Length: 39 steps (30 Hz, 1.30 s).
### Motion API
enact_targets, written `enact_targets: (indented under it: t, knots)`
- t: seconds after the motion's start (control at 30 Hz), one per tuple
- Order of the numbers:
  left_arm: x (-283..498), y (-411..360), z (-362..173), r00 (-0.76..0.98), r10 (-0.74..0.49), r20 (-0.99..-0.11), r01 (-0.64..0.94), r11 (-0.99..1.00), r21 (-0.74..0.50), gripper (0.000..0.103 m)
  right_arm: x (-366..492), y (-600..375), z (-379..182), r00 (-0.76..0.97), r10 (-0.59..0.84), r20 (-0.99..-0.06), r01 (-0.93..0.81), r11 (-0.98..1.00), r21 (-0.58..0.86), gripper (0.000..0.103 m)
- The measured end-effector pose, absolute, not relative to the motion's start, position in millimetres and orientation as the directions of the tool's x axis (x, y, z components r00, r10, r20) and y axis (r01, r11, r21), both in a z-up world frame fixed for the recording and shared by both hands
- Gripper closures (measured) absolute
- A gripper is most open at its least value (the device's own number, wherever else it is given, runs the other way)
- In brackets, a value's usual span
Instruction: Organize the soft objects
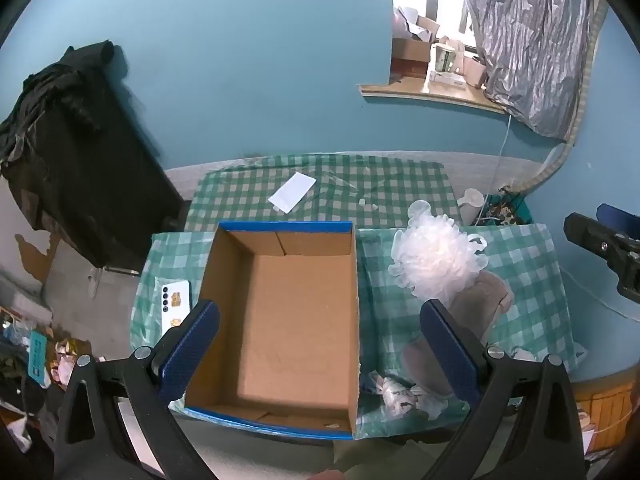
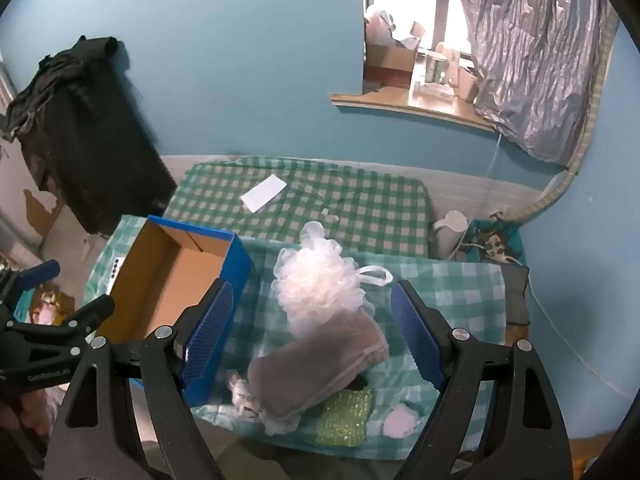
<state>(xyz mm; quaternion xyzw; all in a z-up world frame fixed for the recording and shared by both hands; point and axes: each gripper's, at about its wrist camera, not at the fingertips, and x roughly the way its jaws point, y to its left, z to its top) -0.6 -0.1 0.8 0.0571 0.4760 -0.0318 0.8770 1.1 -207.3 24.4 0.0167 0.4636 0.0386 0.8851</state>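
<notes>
Nothing has gone into the cardboard box (image 1: 280,320) yet; its brown floor is bare from wall to wall, so by my reckoning the sorting has not started. The box sits on the checked surface (image 1: 528,264), and all the soft things lie in a heap just to its right.

At the far end of that heap is the white mesh bath pouf (image 2: 316,280), with its loop handle trailing off to the right. Touching it on the near side is a folded grey cloth (image 2: 320,364). Beside the cloth's near end lie a green bubble-wrap piece (image 2: 346,416), a small pale pink pad (image 2: 400,426) and a crumpled white rag (image 2: 244,394) close to the box wall. A phone (image 1: 176,306) rests left of the box and a white card (image 1: 292,192) lies farther back; neither looks like part of the job.

The left gripper (image 1: 320,348) hangs above the box with its fingers spread wide and nothing between them. The right gripper (image 2: 312,332) hovers over the heap, fingers just as wide apart, framing the pouf and cloth without touching either. Every soft piece is left to move, five as far as I can count.
</notes>
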Motion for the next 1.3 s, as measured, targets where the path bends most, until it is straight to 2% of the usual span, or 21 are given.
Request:
enact_targets:
  t: [1.3]
  knots:
    - [-15,-5,8,0.550,-0.002,-0.835,0.109,0.992,0.069,0.002,3,-197,29,0.562,0.106,-0.820,-0.074,0.994,0.077,0.020]
